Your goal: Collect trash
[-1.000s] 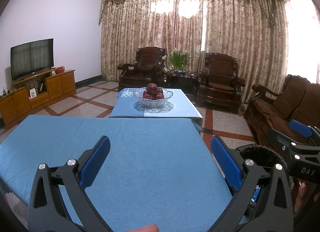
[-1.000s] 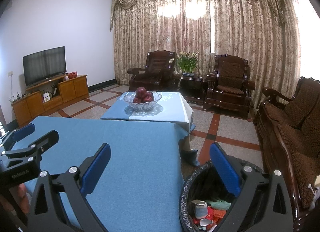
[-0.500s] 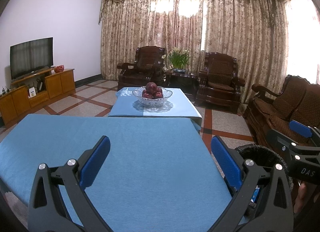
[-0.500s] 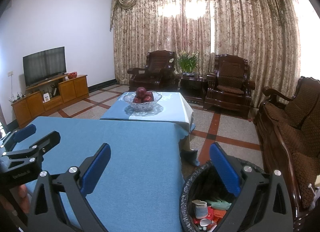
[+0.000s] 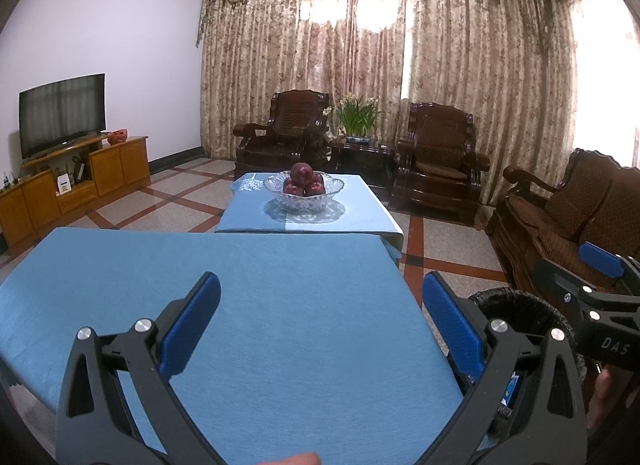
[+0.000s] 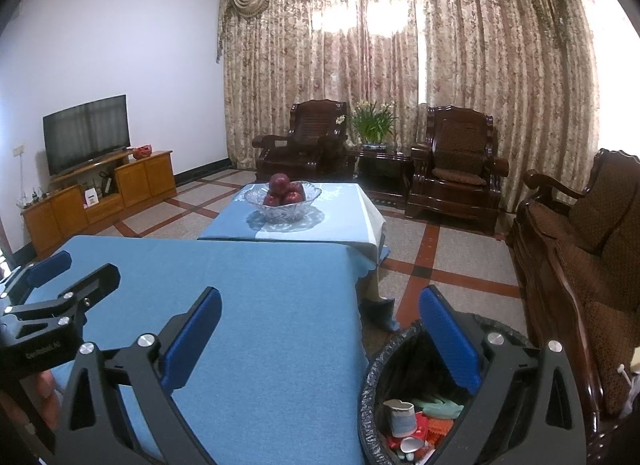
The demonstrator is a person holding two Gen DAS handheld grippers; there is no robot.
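A black-lined trash bin (image 6: 404, 397) stands on the floor at the right end of the blue-clothed table (image 6: 260, 305). It holds trash (image 6: 416, 421): a crushed cup and coloured wrappers. My right gripper (image 6: 320, 329) is open and empty, its right finger over the bin's rim. My left gripper (image 5: 320, 325) is open and empty above the blue table (image 5: 280, 305). The bin's rim (image 5: 516, 305) shows at the right in the left wrist view, partly hidden by the right gripper. No trash shows on the table.
A second blue-clothed table (image 5: 308, 217) behind carries a glass bowl of red apples (image 5: 304, 189). Dark wooden armchairs (image 5: 436, 161) and a sofa (image 6: 580, 249) line the back and right. A TV (image 5: 62, 113) on a wooden cabinet stands at the left.
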